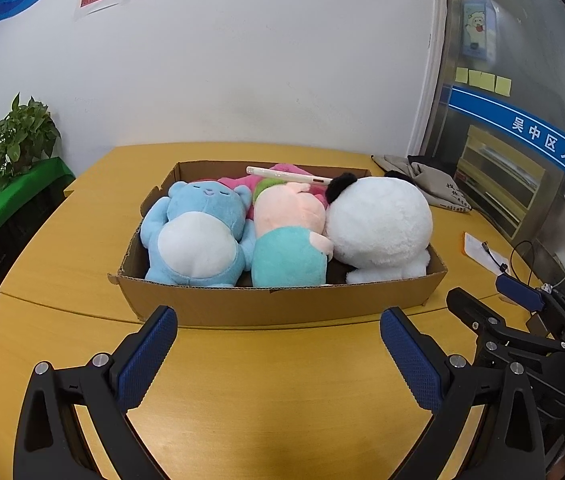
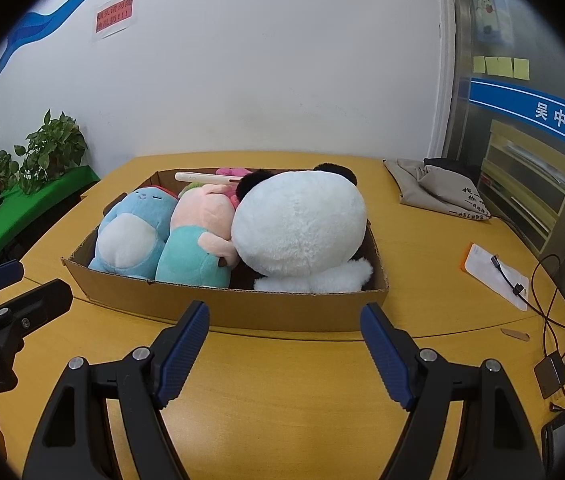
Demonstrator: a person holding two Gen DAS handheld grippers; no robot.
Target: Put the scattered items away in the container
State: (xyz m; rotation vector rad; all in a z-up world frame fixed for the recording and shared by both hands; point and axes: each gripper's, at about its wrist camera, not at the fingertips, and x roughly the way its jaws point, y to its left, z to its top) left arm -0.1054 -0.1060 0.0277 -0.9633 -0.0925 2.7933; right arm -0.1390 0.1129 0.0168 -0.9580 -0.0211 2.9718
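Cardboard box [image 1: 282, 304] sitting open on the table, holding a blue plush [image 1: 198, 236], a pink-and-teal plush [image 1: 288, 232] and a white panda plush [image 1: 378, 228] lying side by side; a cream flat bar [image 1: 288, 176] is resting across them.

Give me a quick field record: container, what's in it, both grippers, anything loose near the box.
container: cardboard box on the yellow table
contents: blue plush, pink-and-teal plush, white panda plush, side by side
on top: cream flat item lying across the plush toys at the back
left gripper: open, empty, in front of the box
right gripper: open, empty, in front of the box
loose near the box: none visible
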